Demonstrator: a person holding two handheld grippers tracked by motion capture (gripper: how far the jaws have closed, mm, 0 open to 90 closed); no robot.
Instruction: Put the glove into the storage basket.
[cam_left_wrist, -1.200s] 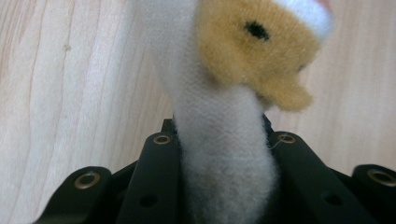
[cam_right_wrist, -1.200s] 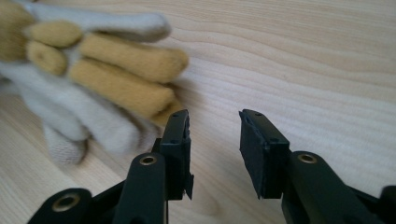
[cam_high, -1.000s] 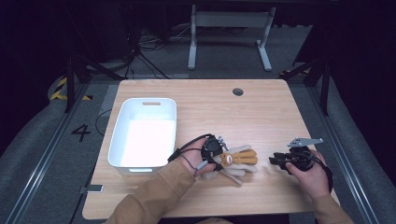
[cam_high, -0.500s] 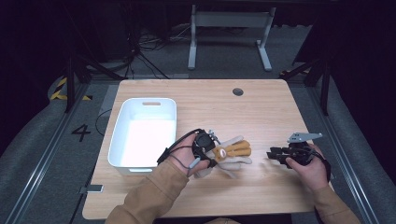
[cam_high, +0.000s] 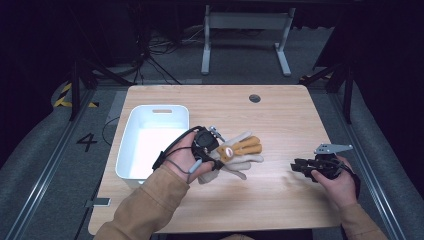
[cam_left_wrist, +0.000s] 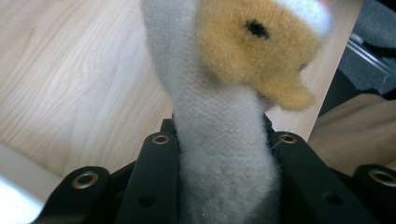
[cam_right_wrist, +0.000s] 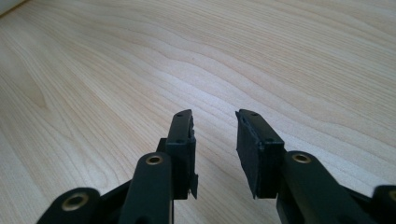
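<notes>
A cream and orange knitted glove (cam_high: 243, 148) hangs over the middle of the wooden table (cam_high: 280, 120), its fingers pointing right. My left gripper (cam_high: 220, 151) is shut on the glove's cream cuff end, just right of the white bin. In the left gripper view the cream fabric (cam_left_wrist: 219, 116) is pinched between both black jaws of the left gripper (cam_left_wrist: 224, 138), with an orange patch above it. My right gripper (cam_high: 299, 166) rests low at the table's right side, pointing left. Its jaws stand open in the right gripper view (cam_right_wrist: 215, 119), with bare wood between them.
A white rectangular bin (cam_high: 129, 150) stands on the left part of the table, empty as far as I see. A round cable hole (cam_high: 254, 98) sits near the far edge. Dark floor and a table frame (cam_high: 245, 30) lie beyond.
The left hand has lifted the glove and carried it a little left, toward the bin. The right hand has stayed almost where it was.
</notes>
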